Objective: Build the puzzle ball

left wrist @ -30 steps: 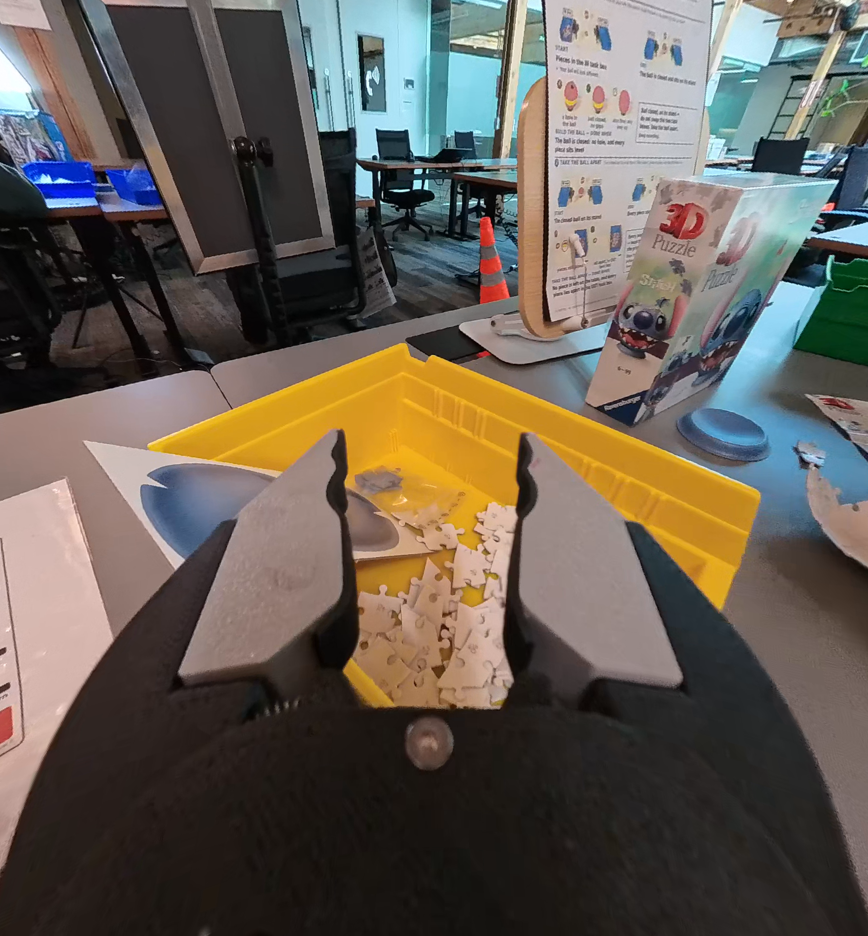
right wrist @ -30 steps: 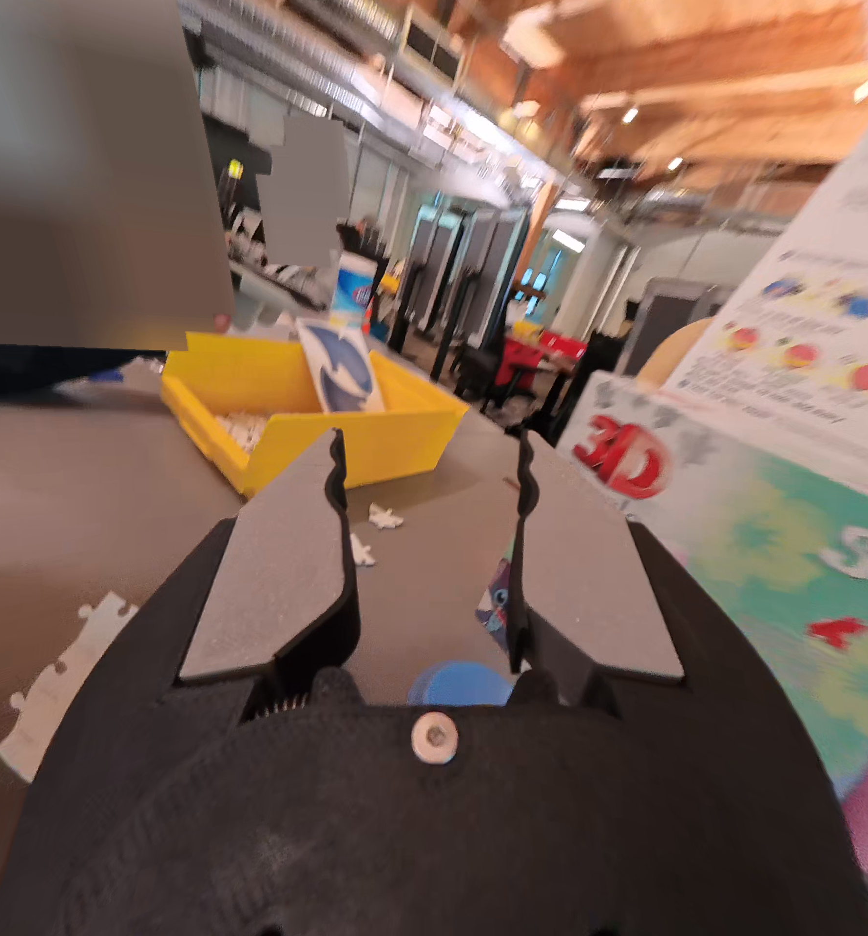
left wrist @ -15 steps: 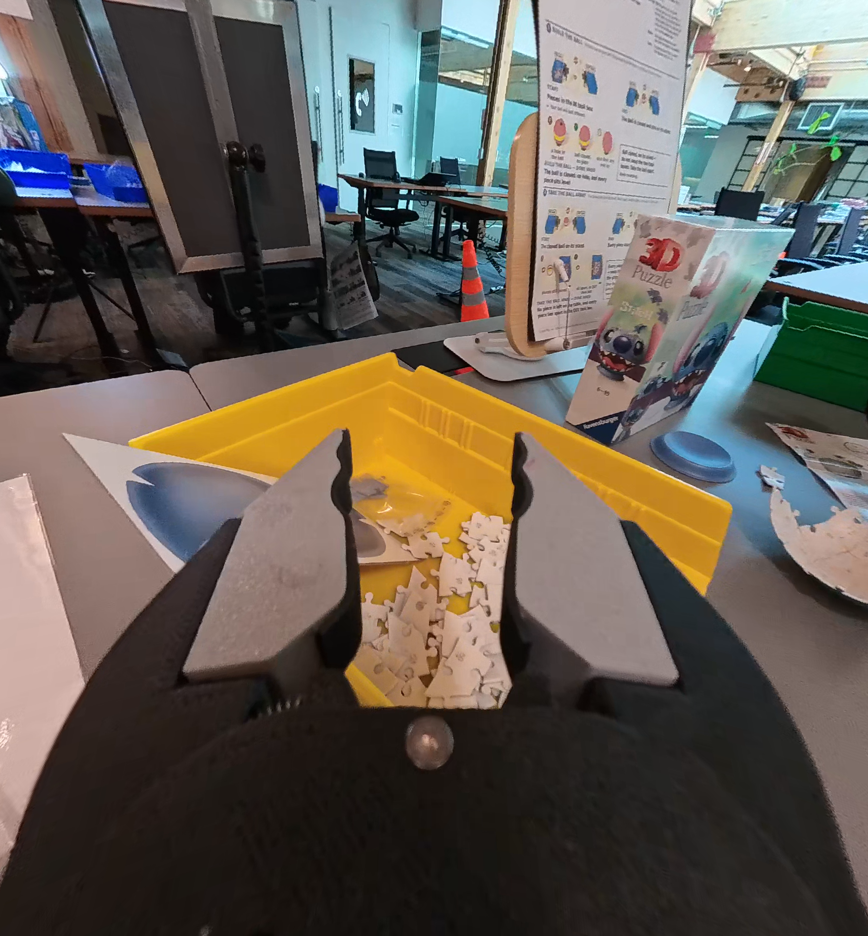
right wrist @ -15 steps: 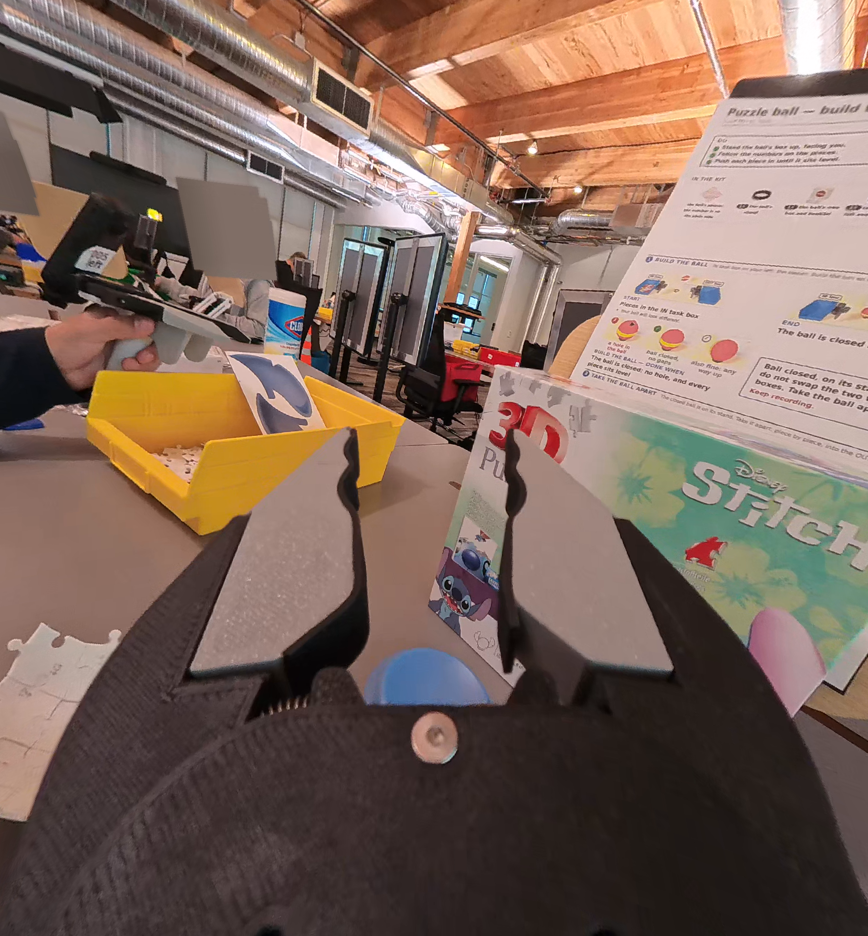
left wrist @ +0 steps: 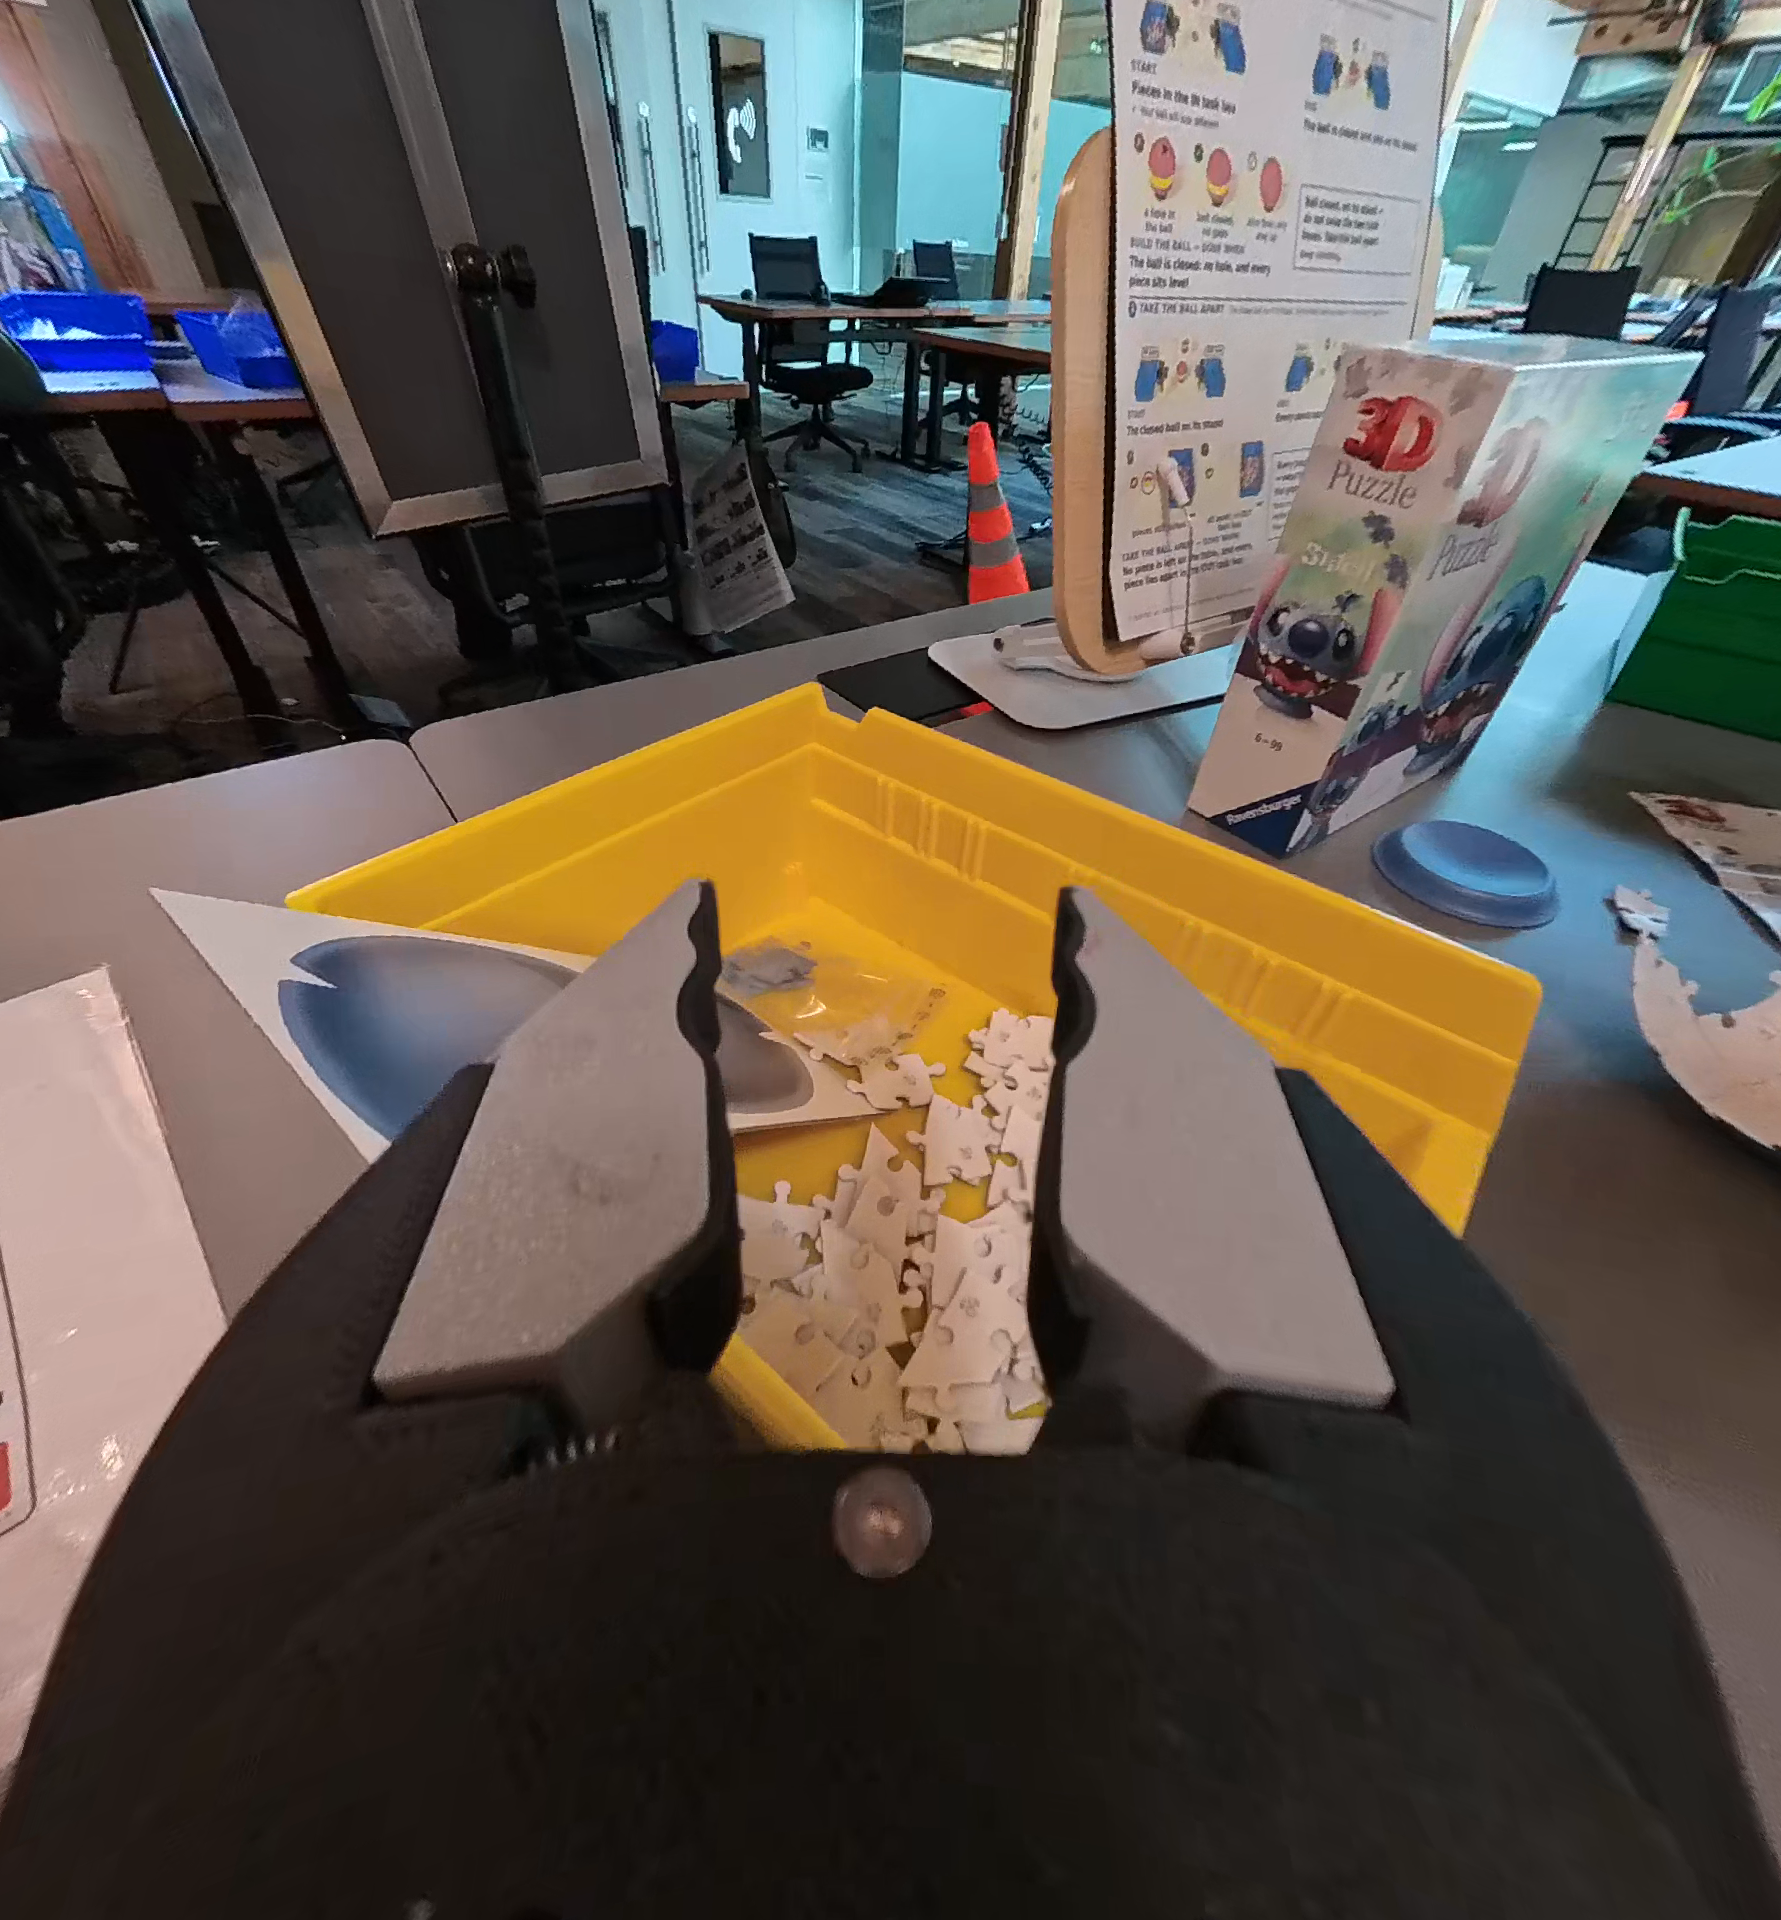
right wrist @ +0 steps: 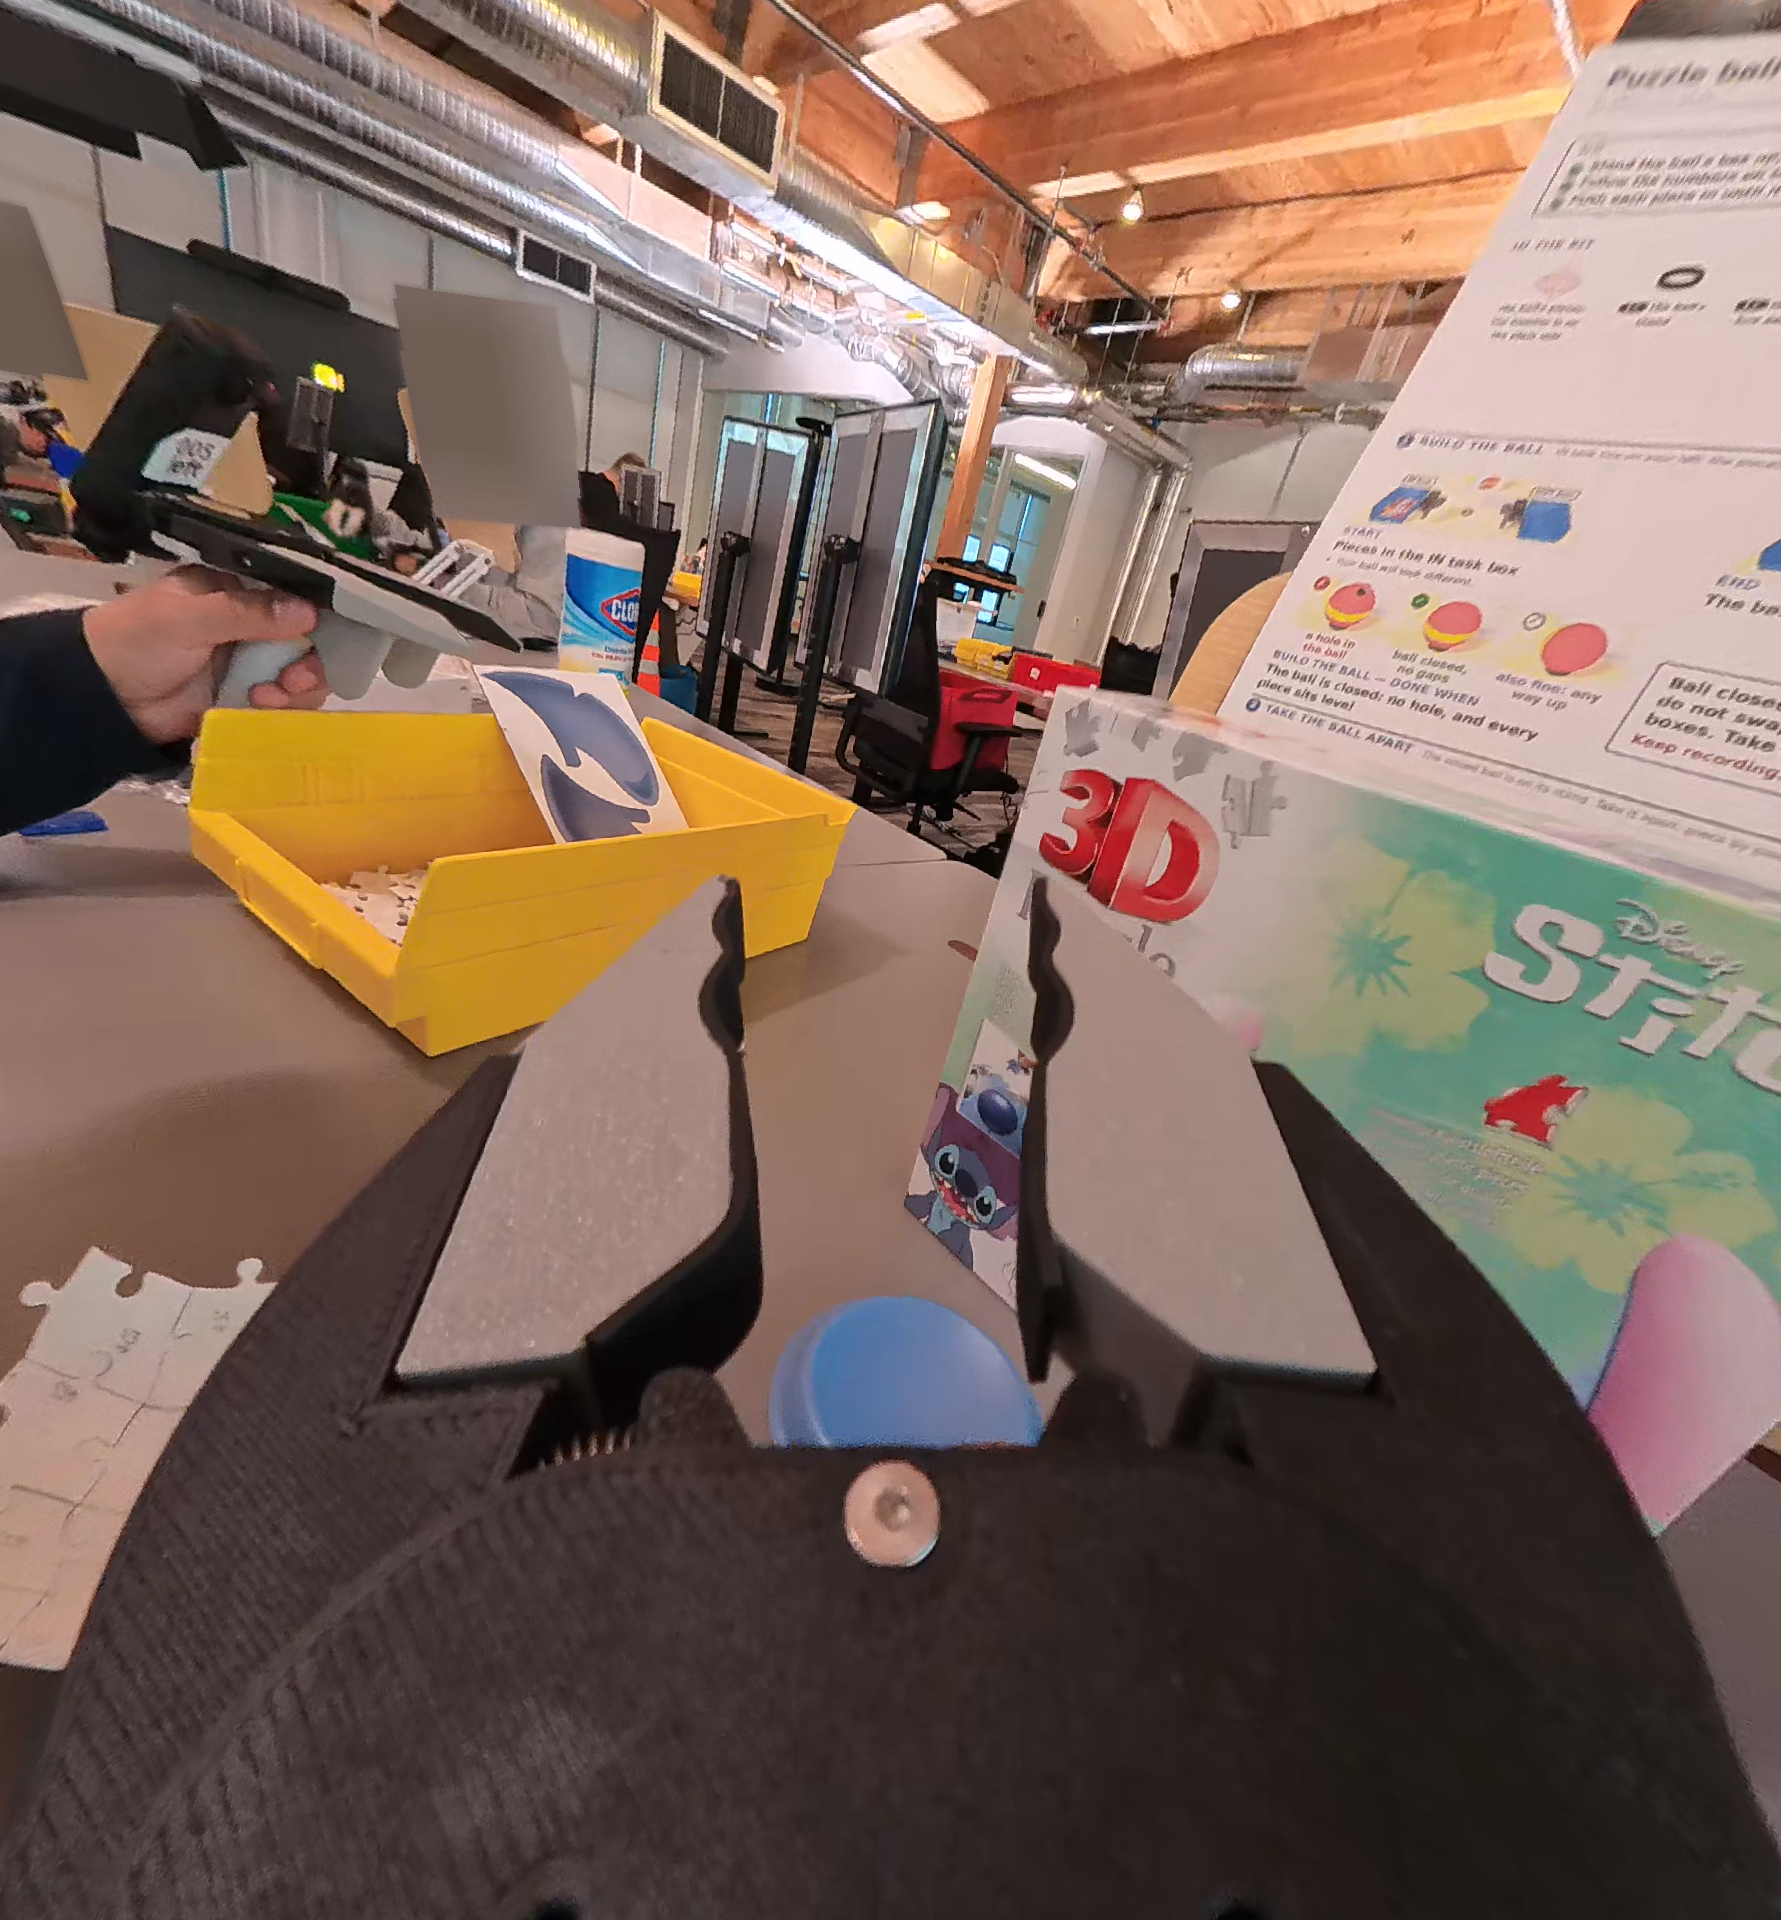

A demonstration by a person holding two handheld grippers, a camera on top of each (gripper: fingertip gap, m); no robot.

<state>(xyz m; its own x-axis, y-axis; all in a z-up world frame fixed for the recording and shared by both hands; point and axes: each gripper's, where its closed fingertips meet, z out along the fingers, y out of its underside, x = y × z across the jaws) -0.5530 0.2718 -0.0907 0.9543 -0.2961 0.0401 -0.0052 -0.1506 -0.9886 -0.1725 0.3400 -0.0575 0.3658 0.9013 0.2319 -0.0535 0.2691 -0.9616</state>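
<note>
A yellow bin [left wrist: 1229, 935] holds several loose white puzzle pieces [left wrist: 927, 1226] and a card with a blue shape [left wrist: 398, 1018]. My left gripper [left wrist: 881, 925] is open and empty, held above the bin's near side. A partly built white puzzle shell [left wrist: 1759, 1070] lies on the grey table to the right. My right gripper [right wrist: 881, 914] is open and empty, above a blue round stand [right wrist: 901, 1382] next to the puzzle box [right wrist: 1488, 1060]. The shell's edge [right wrist: 44, 1403] shows at left in the right wrist view. The bin [right wrist: 574, 925] sits farther off there, with the left gripper [right wrist: 346, 613] above it.
The puzzle box [left wrist: 1416, 582] and blue stand [left wrist: 1468, 873] sit right of the bin. An instruction board on a wooden stand [left wrist: 1250, 312] is behind them. A green bin [left wrist: 1759, 634] is far right. A laminated sheet [left wrist: 24, 1247] lies at left. My right fingertips sit around 40 centimeters from my left ones. The partly built white puzzle shell [left wrist: 1759, 1070] lies some 20 centimeters from my right tips, 35 centimeters from my left tips.
The left gripper has stayed over the bin with small shifts of view. The right gripper swung from a blurred view toward the puzzle box and steadied above the blue stand.
</note>
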